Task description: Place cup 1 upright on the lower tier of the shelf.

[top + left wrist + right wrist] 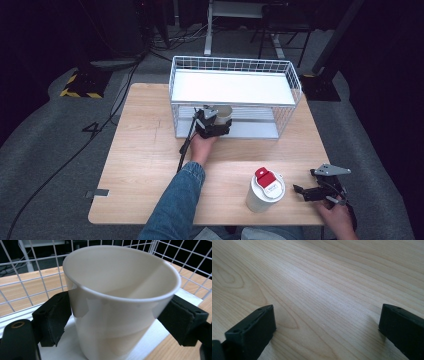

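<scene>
A white open cup (223,112) stands at the front left of the lower shelf of a white wire rack (296,82). My left gripper (212,123) reaches into the rack from the front and is shut on that cup. In the left gripper view the cup (120,290) sits upright between the black pads (53,320), which press on both of its sides, over the shelf's white floor. My right gripper (303,191) rests low near the table's front right corner, open. The right gripper view has my right gripper (324,325) spread wide over bare wood (312,277).
A white tumbler with a red lid (265,190) stands near the front edge, just left of my right gripper. The rack's upper shelf (230,86) is a bare white sheet. The wooden table (145,150) lies open to the left.
</scene>
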The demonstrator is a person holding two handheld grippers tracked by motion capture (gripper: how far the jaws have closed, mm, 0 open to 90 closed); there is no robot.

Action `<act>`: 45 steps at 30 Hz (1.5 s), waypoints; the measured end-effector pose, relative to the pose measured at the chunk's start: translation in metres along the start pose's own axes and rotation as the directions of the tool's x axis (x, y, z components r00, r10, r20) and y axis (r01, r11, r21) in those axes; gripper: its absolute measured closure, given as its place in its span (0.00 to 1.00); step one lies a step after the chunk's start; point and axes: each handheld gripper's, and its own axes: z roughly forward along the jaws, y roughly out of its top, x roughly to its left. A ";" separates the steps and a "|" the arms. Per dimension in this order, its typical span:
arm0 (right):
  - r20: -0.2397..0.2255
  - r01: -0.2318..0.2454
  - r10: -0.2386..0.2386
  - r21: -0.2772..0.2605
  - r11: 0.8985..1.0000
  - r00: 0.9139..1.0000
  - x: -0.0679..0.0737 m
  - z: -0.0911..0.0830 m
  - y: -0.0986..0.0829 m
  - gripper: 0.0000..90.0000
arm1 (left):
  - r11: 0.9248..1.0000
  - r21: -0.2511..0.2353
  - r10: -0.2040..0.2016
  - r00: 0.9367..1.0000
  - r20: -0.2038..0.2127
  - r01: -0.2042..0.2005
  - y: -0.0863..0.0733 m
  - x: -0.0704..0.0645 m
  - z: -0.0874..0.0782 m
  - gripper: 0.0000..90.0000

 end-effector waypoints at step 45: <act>-0.001 -0.001 0.001 0.001 1.000 1.000 0.000 0.000 0.000 0.01 | 0.995 0.088 0.047 0.999 0.013 -0.048 -0.032 -0.001 -0.189 0.18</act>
